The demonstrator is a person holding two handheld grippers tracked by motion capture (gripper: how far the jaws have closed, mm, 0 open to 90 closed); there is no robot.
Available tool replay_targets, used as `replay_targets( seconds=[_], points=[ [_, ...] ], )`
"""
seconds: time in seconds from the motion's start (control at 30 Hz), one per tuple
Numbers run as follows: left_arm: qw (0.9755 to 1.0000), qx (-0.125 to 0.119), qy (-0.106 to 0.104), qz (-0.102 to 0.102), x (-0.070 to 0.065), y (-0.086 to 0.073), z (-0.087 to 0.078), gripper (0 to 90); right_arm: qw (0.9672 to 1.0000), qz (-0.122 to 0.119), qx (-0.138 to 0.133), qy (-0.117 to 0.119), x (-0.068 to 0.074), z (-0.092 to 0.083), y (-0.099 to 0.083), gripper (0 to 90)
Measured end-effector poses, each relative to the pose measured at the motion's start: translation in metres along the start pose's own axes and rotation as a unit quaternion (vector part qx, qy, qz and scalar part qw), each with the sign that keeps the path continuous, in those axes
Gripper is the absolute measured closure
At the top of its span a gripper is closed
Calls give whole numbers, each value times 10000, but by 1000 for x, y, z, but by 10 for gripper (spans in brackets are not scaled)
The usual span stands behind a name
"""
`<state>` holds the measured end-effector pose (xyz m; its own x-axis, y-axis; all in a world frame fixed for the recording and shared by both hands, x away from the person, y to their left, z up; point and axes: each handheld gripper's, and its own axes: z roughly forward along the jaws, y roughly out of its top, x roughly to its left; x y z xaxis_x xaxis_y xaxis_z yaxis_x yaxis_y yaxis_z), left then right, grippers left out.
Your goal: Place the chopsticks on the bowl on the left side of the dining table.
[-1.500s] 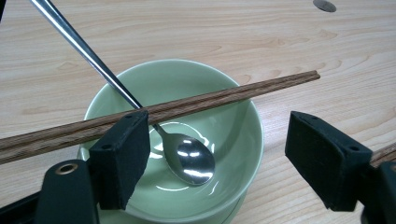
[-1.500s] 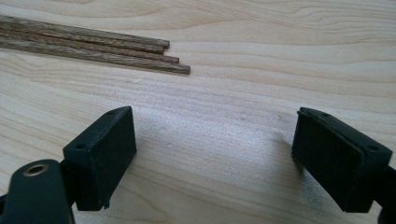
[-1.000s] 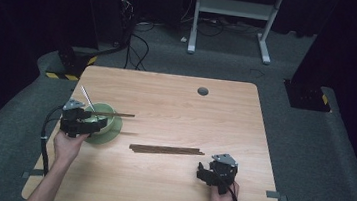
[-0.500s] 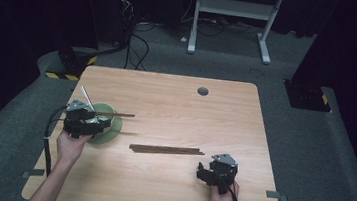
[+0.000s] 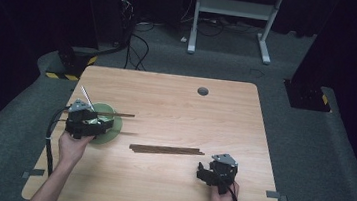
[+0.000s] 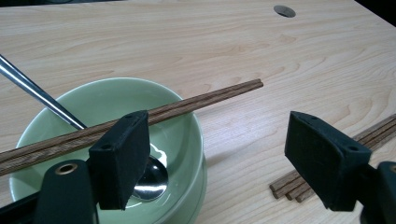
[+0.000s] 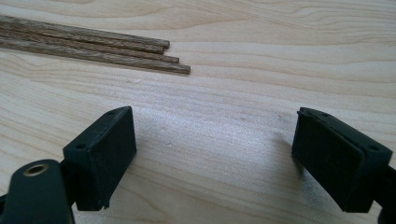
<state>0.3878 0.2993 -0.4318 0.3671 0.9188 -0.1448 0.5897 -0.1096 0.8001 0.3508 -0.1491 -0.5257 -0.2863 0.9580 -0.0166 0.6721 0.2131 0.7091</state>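
Observation:
A pale green bowl (image 5: 116, 123) stands at the table's left, with a metal spoon (image 6: 150, 181) inside whose handle (image 5: 86, 95) sticks out to the far left. A pair of brown chopsticks (image 5: 120, 115) lies across the bowl's rim (image 6: 198, 140). My left gripper (image 5: 101, 125) hovers over the near side of the bowl, open; its left jaw stands just in front of those chopsticks (image 6: 210, 99) without pinching them. Several more chopsticks (image 5: 166, 150) lie flat mid-table. My right gripper (image 5: 206, 173) sits low near the front right, open and empty, with the chopstick ends (image 7: 140, 53) just ahead.
The wooden table (image 5: 176, 105) has a round cable hole (image 5: 202, 91) near its far edge. Beyond the table lie a dark floor, cables and a white stand (image 5: 230, 15). The loose chopsticks (image 6: 373, 133) lie to the right of the left gripper.

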Motion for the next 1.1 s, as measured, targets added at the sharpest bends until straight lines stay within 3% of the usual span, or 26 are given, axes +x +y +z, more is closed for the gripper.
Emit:
replay_targets(
  seconds=[1.1],
  points=[
    [9990,54,-391,217,-32,-6,10,229,10000,0,0,0,0,0,0,133]
  ],
)
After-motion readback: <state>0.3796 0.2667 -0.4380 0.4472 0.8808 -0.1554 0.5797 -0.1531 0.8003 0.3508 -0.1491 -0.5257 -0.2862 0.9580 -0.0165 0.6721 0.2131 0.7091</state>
